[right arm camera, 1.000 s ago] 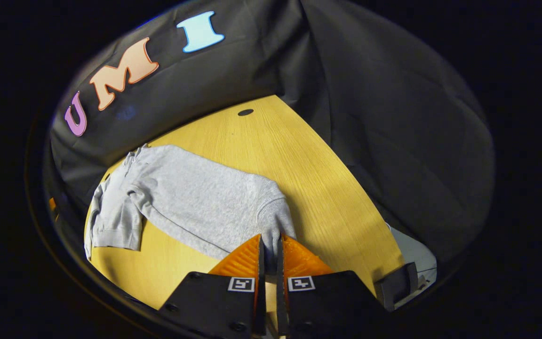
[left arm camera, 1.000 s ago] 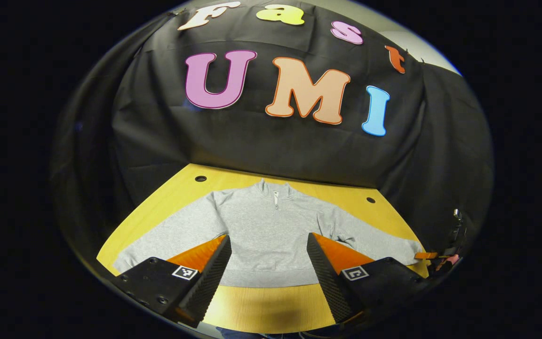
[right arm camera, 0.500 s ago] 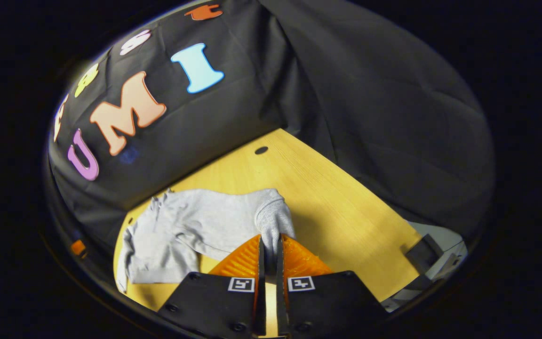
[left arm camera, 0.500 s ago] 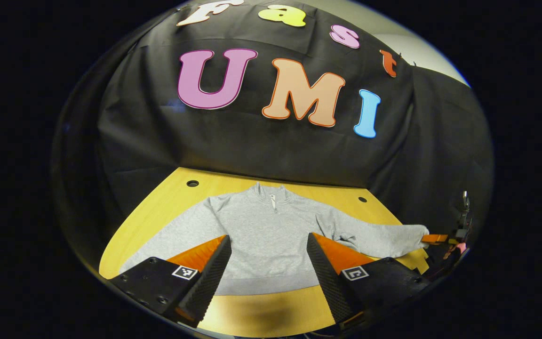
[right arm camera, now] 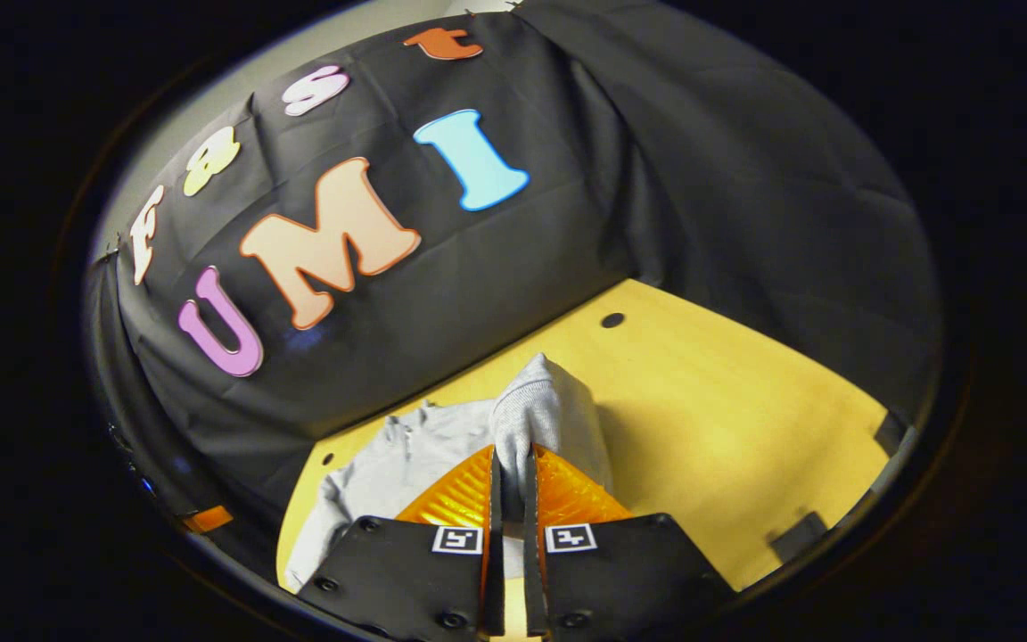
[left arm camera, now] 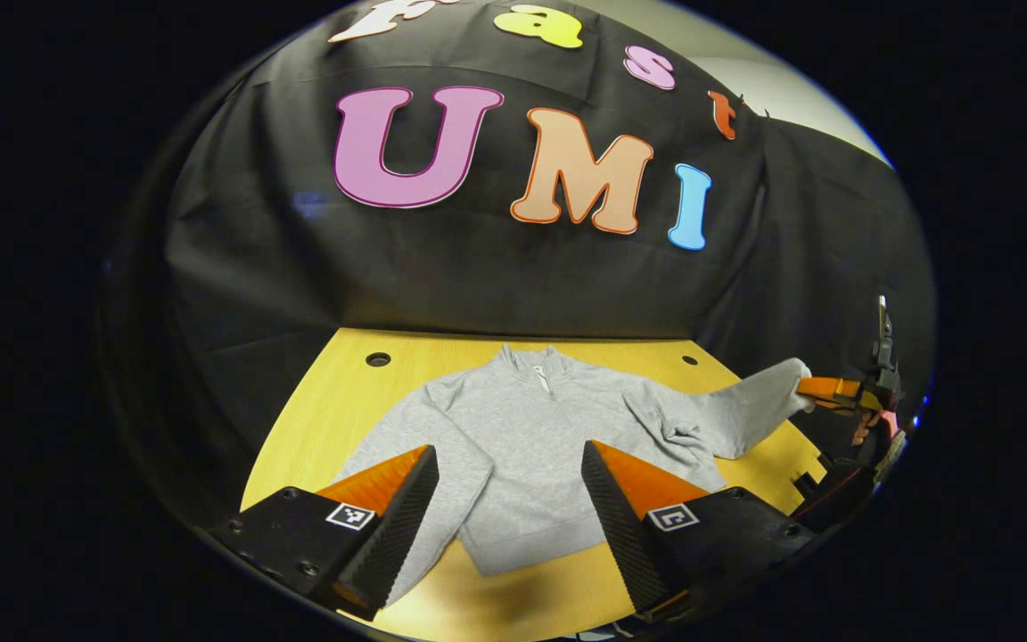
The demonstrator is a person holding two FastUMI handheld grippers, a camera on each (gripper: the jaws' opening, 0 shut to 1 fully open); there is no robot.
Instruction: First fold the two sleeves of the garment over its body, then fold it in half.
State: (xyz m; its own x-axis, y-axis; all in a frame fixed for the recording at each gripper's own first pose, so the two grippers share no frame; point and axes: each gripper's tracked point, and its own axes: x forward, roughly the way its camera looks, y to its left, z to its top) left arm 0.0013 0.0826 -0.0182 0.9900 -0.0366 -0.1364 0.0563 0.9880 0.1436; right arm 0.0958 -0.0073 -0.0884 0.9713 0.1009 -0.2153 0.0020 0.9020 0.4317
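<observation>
I hold the right gripper (right arm camera: 510, 477) pinched on the cuff of the grey fleece zip-neck sweatshirt (left arm camera: 522, 446) lying on the yellow wooden table (left arm camera: 335, 401), lifting that sleeve (left arm camera: 745, 415) clear to swing it over the body, while the left gripper (left arm camera: 506, 499) hovers with fingers wide apart, holding nothing.

Your left gripper (left arm camera: 509, 486) carries two wedge-shaped fingers (left arm camera: 406, 504) with orange outer faces and black ribbed inner pads, each mounted on a black block bearing a small square black-and-white marker and round screw heads along the edge. Your right gripper (right arm camera: 511, 486) is of the same build: orange ribbed fingers (right arm camera: 455, 490), black carrier blocks, one square marker on each, and dark screws near the lower corners. From the left gripper view, its orange finger tips and black body appear at the far right edge.
</observation>
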